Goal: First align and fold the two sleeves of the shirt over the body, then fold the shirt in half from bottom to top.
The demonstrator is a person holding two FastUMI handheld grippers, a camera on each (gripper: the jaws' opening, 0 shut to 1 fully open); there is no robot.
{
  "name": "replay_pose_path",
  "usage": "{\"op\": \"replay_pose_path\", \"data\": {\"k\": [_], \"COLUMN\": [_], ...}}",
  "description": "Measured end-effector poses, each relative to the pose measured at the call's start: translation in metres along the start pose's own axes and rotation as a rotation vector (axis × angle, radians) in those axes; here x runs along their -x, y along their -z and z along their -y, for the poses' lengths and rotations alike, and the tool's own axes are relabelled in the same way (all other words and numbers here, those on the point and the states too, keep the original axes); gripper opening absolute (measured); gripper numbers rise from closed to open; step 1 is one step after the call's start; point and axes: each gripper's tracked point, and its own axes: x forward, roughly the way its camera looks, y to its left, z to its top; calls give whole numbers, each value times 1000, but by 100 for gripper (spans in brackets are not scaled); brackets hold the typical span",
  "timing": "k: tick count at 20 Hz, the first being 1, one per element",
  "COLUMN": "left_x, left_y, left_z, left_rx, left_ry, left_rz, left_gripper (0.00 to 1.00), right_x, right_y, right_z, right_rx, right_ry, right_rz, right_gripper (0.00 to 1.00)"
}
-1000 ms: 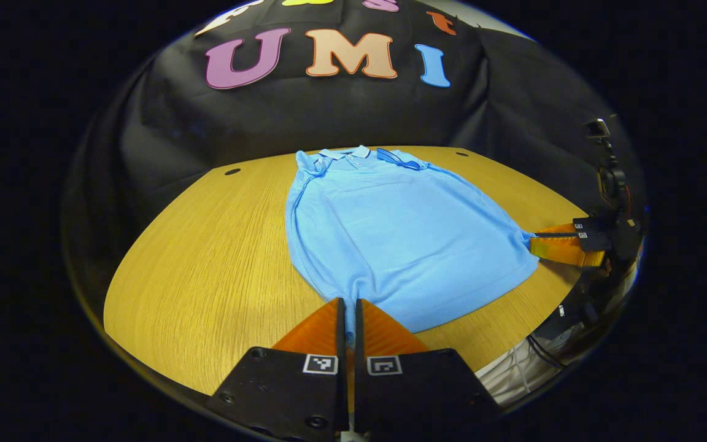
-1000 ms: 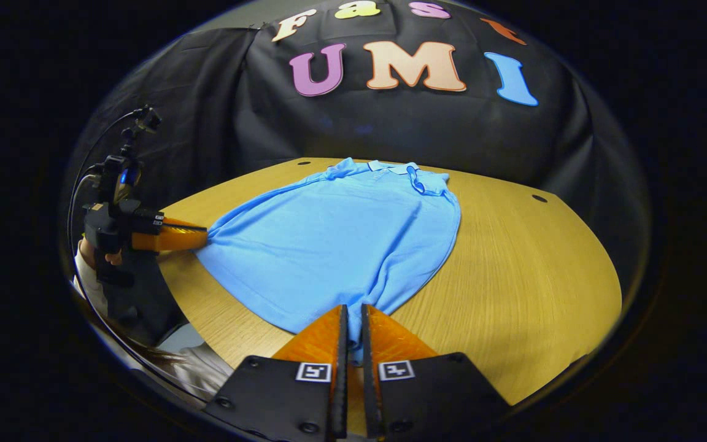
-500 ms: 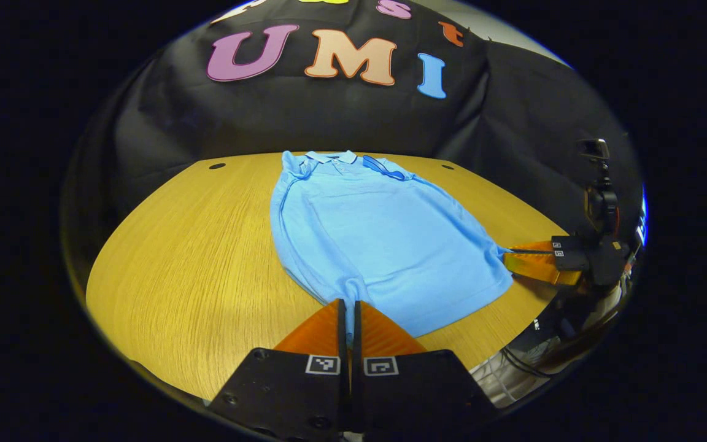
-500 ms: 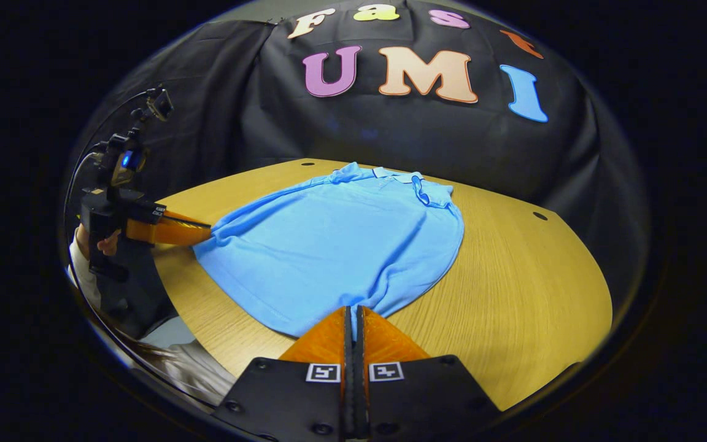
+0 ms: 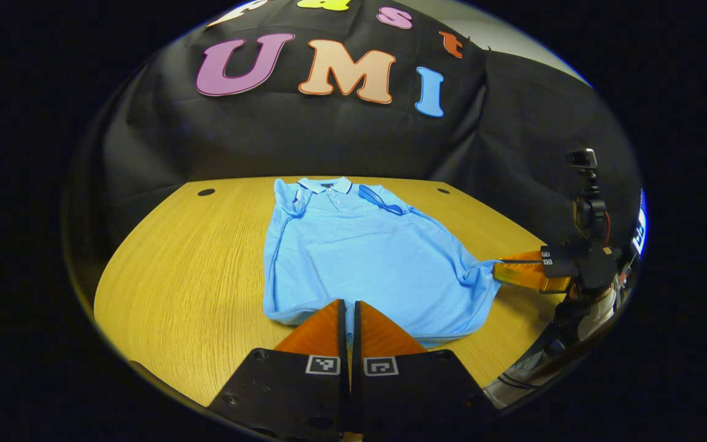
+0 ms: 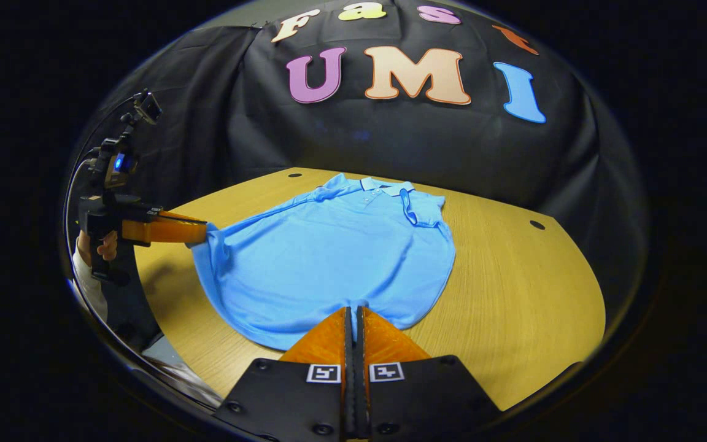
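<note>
My table (image 5: 188, 258) spreads wide and wooden, and the blue shirt (image 5: 359, 258) lies flat on it, collar (image 5: 328, 184) at 12 o'clock toward the black wall, both sleeves folded in over the body, hem toward me.

The left gripper view looks straight up the shirt, with the hem corner right at my left tongs (image 5: 348, 313) at 6 o'clock. There the two fingers stand nearly together with blue cloth in the thin gap between them, so I am gripping the hem. This view also shows my right tongs (image 5: 504, 270) out at 3 o'clock, pinching the other hem corner, which bunches up off the table.

The right gripper view gives the shirt (image 6: 335, 258) slantwise, collar (image 6: 384, 184) at 12 o'clock, and my right tongs (image 6: 355, 316) at 6 o'clock pressed tight together on the hem edge. At 9 o'clock it shows my left tongs (image 6: 203, 232) holding the far corner, lifted into a small peak, and behind it my hand (image 6: 99, 245) and sleeve (image 6: 86, 276) on the handle.

Small dark holes dot the table near its far edge (image 6: 536, 224).
</note>
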Motion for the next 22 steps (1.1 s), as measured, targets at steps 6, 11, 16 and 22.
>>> {"op": "replay_pose_path", "data": {"k": [6, 11, 16, 22], "left_x": [-39, -78, -112, -157], "left_y": [-50, -88, -117, -139], "left_z": [-30, -51, -70, -97], "left_rx": [44, 66, 97, 104], "left_ry": [-21, -32, -38, -66], "left_rz": [52, 73, 63, 39], "left_gripper": [0, 0, 0, 0], "right_x": [-37, -75, -116, -161], "right_y": [-47, -75, -96, -132], "right_z": [35, 60, 82, 111], "right_rx": [35, 56, 25, -5], "right_ry": [69, 104, 126, 166], "right_rz": [6, -9, -43, -51], "right_gripper": [2, 3, 2, 2]}}
